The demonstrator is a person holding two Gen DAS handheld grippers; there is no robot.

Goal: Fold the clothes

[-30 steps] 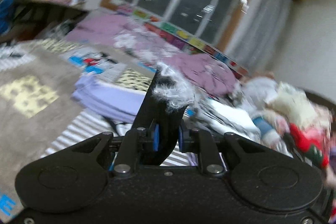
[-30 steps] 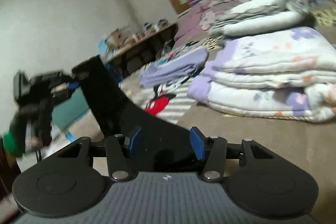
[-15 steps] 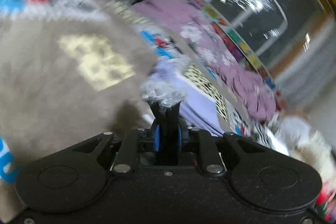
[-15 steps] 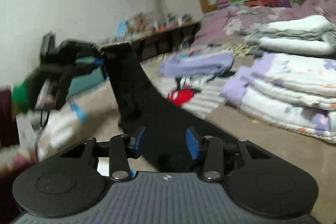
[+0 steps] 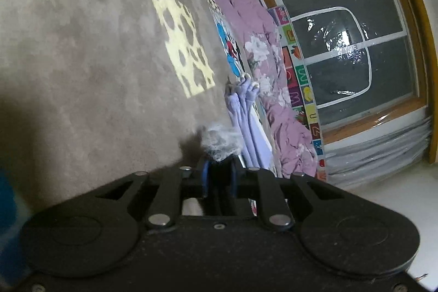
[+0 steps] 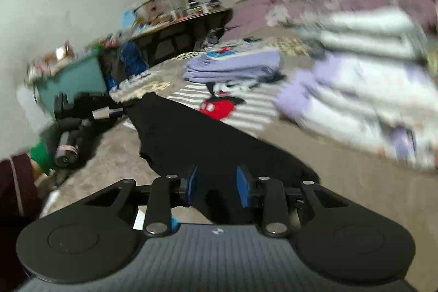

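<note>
A black garment is stretched low over the brown carpet between both grippers. My right gripper is shut on one end of it. My left gripper is shut on the other end, where a grey fuzzy trim sticks out past the blue pads. The left gripper also shows in the right wrist view, at the far end of the garment, close to the carpet.
A folded lilac garment lies on the Mickey Mouse rug. Stacked folded quilts sit at right. A low cluttered shelf and teal box stand along the wall. A purple blanket lies under the window.
Both grippers have come down toward the carpet with the black garment held between them. The left gripper has rolled sideways. The right view has swung right.
</note>
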